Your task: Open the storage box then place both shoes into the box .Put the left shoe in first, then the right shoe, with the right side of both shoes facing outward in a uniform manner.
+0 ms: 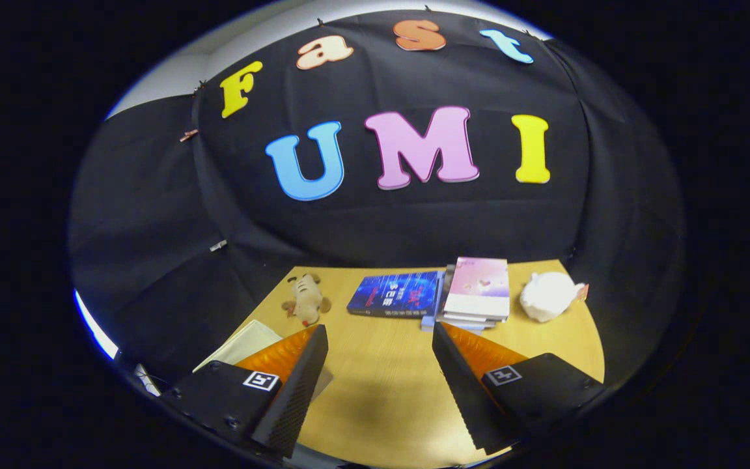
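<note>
The gripper hovers over the wooden table, fingers spread wide and holding nothing. Beyond them lie a plush toy, a blue book, stacked books and a white soft toy.

Plush toy left of books, beyond open tongs, on table

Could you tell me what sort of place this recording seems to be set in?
Probably a staged recording booth, not a lived-in room: black cloth walls in a wooden table holding books and two soft toys. The open gripper hovers above it.
</note>
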The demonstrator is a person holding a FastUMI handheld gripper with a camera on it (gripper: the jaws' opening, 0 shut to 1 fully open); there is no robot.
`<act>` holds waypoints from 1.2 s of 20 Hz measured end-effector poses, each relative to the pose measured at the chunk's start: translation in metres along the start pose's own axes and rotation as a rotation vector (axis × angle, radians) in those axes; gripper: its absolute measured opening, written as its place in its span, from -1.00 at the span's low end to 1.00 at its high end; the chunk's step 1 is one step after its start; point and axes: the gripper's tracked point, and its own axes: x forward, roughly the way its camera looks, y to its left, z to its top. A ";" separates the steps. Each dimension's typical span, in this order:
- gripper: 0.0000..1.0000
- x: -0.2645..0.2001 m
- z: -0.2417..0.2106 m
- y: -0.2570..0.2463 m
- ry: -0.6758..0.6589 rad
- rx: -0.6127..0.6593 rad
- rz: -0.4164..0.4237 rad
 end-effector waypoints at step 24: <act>0.94 -0.074 0.028 -0.063 -0.361 -0.178 -0.128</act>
